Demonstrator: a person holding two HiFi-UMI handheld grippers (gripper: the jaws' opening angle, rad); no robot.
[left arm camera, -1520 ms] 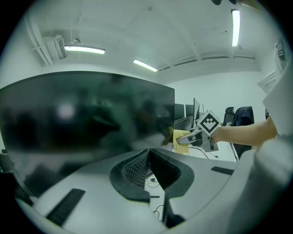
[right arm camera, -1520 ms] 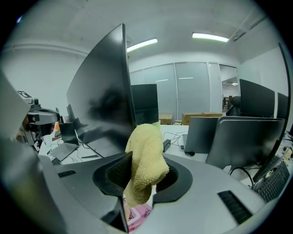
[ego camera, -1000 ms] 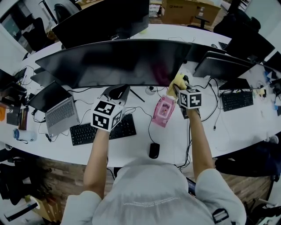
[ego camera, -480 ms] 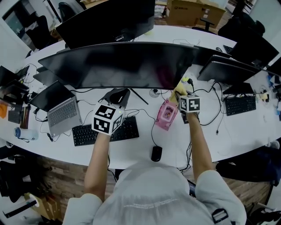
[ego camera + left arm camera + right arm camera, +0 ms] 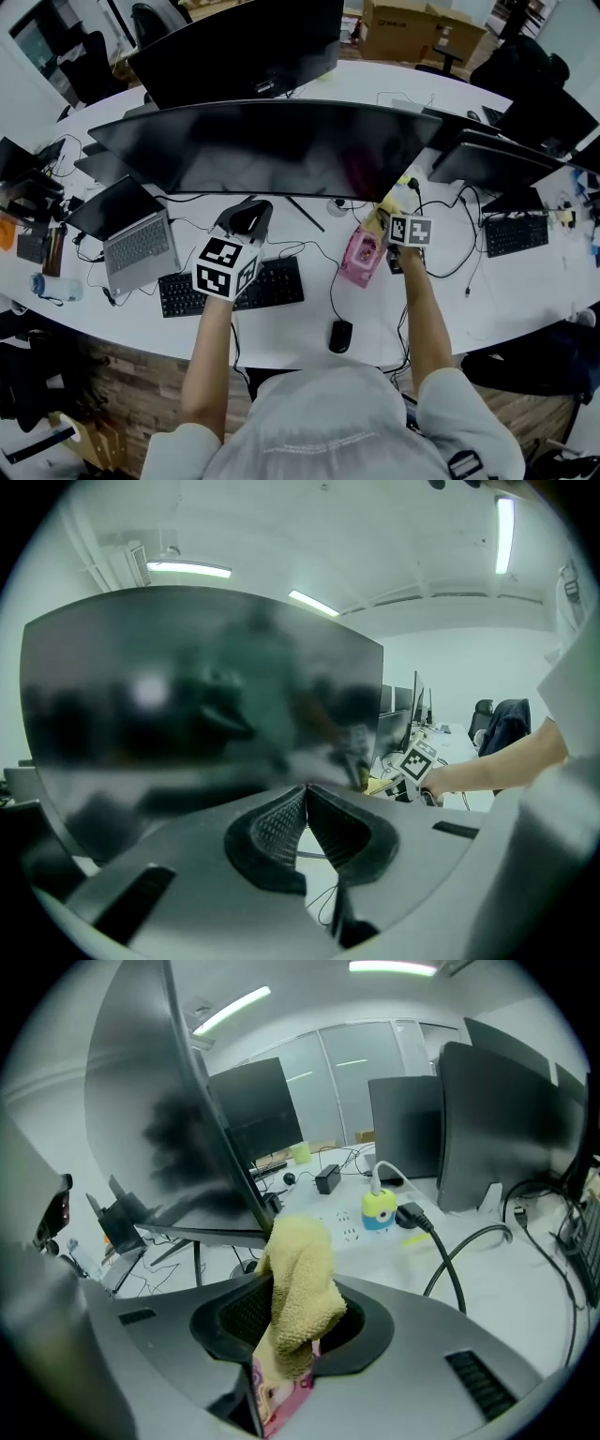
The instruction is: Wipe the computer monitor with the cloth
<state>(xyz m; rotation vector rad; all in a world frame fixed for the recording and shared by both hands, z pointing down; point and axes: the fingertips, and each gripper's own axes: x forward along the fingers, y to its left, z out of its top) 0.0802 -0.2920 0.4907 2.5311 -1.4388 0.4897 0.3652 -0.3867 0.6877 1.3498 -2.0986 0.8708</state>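
Observation:
A wide curved black monitor (image 5: 262, 145) stands across the middle of the white desk, its screen dark. In the right gripper view its right edge (image 5: 197, 1082) rises just left of the jaws. My right gripper (image 5: 389, 223) is shut on a yellow cloth (image 5: 298, 1283) that bulges up between the jaws; the cloth (image 5: 380, 214) sits close to the screen's lower right corner. My left gripper (image 5: 246, 220) is shut with nothing in it, just under the screen's lower edge. The screen (image 5: 197, 696) fills most of the left gripper view.
A pink wipes pack (image 5: 360, 255) lies under the right gripper. A black keyboard (image 5: 230, 286), a mouse (image 5: 340, 335) and a laptop (image 5: 141, 244) sit on the desk (image 5: 291, 319). More monitors (image 5: 497, 159) stand at the right, with a power strip (image 5: 370, 1213) and cables (image 5: 469, 1251).
Both grippers have stayed near the screen's lower edge. The head view has shifted slightly, and the right gripper with the cloth has drawn a little further away toward the screen's right corner.

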